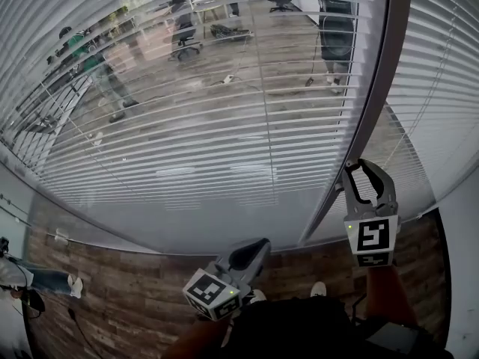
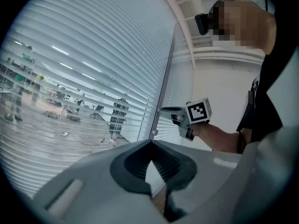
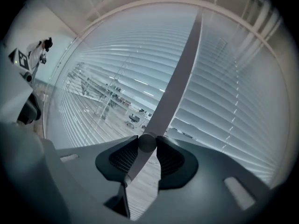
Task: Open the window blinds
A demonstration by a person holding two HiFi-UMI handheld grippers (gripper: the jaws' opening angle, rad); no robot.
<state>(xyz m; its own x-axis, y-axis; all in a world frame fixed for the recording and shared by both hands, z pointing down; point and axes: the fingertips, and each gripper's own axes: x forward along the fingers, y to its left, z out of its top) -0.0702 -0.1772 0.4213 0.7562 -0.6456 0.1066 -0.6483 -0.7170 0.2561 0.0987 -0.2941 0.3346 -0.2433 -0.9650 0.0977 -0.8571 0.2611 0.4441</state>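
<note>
Count: two grippers, two blind panels, one frame post, one knob.

- Left blinds (image 1: 187, 126): the wide panel. Slats are tilted enough to see through them.
- Right blinds (image 1: 441, 81): the narrower panel. Slats lie denser and mostly block the view.
- Frame post (image 1: 374, 103): dark, running from far to near between the two panels.
- Right gripper (image 1: 358, 167): up at the post, jaws clamped on a small round knob (image 3: 147, 143) with a pad against each side.
- Left gripper (image 1: 254, 251): low and near the body, well apart from the blinds. Jaws are closed together with nothing between them.

Surface and room: wood-plank floor (image 1: 112, 290) on the near side. Below the left panel's lowest slats there is a plain grey band (image 1: 224, 230). An office shows through the slats, with desks, at least three office chairs (image 1: 183, 36) and a person (image 1: 105, 73) standing far left.

Edges and clearance: a white wall (image 1: 460, 260) closes in just right of the right gripper. The space left of the post, in front of the wide panel, is open.
</note>
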